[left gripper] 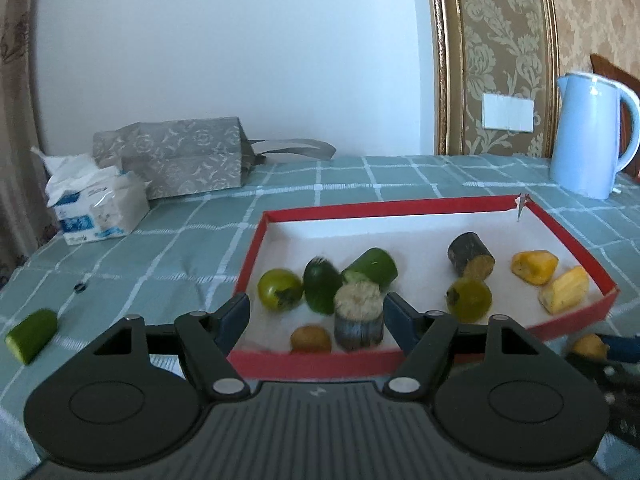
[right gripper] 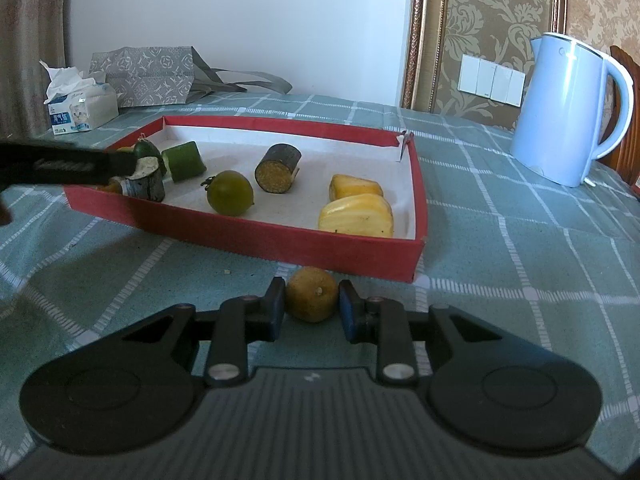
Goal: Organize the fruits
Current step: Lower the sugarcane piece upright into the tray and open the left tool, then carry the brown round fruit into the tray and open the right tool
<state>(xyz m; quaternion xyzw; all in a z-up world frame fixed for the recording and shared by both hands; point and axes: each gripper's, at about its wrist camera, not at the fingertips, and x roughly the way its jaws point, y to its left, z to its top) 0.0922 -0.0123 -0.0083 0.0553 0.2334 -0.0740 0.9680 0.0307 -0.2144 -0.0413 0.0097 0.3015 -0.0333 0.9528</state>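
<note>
Gripping a brown fruit [right gripper: 311, 299] just outside the red tray [right gripper: 248, 236], the right tool [right gripper: 311, 306] readies a lift in; the left tool [left gripper: 316, 314], spread wide, stands around a grey stump [left gripper: 358, 318] inside.

Fruit pieces [left gripper: 468, 299] in the tray [left gripper: 440, 205]; kettle [left gripper: 588, 136] behind it, tissue pack [left gripper: 96, 204] far left.

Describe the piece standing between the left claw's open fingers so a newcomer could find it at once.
Start at the red tray on the checked tablecloth, then go to its near edge by the left claw. There stands the sugarcane stub: an upright grey cylinder with a pale fibrous top, unlike the brown fruit beside it.
</note>
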